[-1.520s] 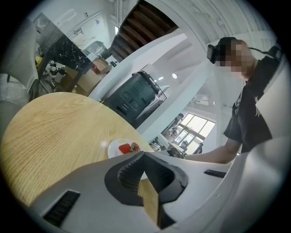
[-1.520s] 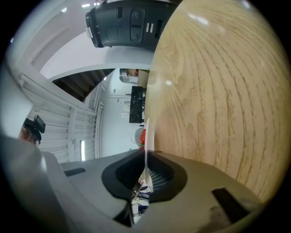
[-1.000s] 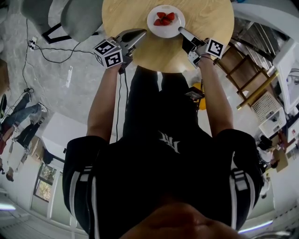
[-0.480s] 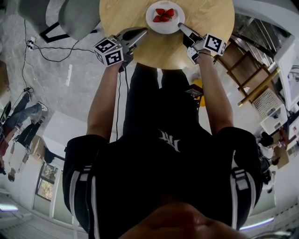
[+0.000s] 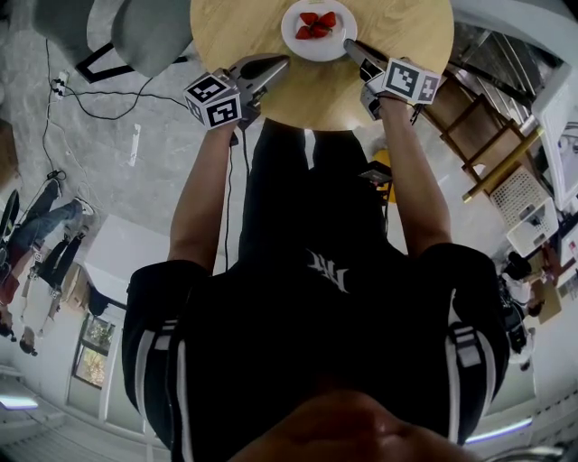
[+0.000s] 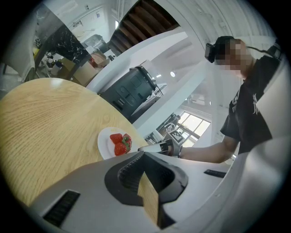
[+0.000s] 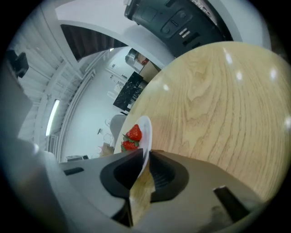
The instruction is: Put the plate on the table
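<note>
Two grippers are held out over the near edge of a round wooden table (image 5: 237,32), one in each of the person's hands. The left gripper (image 5: 276,63) is seen at the near left, over the wood and clear of everything; its jaws are drawn together with nothing between them, as its own view shows. The right gripper (image 5: 349,44) is reached in from the near right, and its tips are set at the near right rim of a white plate (image 5: 316,50). In the right gripper view that rim is seen passing between the two jaws, which are opening at this moment; a gap shows beside the rim, so the hold is judged to be let go rather than clenched.

Farther in, the plate is found lying flat on the tabletop, towards the far middle of the table, with a few strawberries (image 5: 316,24) heaped at its centre. Beyond the table's far left edge a grey chair (image 5: 135,32) is partly seen.

As for the task, the plate is judged to be set down already. What is left appears to be small: the jaws are to be opened fully and the right gripper drawn back clear of the rim without the plate being nudged.
</note>
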The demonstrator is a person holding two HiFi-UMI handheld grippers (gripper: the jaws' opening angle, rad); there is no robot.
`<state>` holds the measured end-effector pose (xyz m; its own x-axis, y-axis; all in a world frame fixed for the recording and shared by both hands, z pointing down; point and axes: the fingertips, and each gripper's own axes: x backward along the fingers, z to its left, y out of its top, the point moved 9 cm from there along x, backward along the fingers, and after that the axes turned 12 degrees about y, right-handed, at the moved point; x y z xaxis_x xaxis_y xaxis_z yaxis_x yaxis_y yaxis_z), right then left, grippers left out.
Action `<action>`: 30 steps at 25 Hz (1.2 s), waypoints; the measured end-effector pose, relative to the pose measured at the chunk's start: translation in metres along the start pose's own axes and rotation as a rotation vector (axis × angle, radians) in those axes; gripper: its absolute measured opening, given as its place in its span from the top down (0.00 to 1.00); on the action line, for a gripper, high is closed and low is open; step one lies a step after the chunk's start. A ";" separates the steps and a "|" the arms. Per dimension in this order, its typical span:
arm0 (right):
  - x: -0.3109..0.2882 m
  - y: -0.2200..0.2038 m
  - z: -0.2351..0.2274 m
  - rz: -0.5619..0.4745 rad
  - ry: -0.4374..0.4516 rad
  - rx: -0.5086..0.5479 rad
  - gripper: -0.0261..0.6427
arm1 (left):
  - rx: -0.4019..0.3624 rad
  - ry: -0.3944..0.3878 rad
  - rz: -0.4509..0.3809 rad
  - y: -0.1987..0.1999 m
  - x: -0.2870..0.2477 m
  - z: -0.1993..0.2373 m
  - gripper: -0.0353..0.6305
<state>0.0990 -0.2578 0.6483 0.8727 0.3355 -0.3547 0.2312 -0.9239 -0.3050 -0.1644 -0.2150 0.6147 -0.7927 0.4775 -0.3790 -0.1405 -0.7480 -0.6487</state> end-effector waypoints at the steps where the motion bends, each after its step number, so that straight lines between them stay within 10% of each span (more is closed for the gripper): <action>1: 0.000 0.000 0.000 0.006 -0.016 0.020 0.89 | 0.000 -0.001 -0.001 0.000 -0.001 -0.001 0.94; 30: -0.019 0.001 0.012 0.157 -0.203 0.341 0.84 | 0.007 0.016 0.018 -0.009 0.008 0.003 0.94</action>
<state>0.0772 -0.2629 0.6443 0.7755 0.2570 -0.5767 -0.0826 -0.8643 -0.4962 -0.1716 -0.2058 0.6195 -0.7856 0.4711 -0.4012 -0.1301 -0.7596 -0.6373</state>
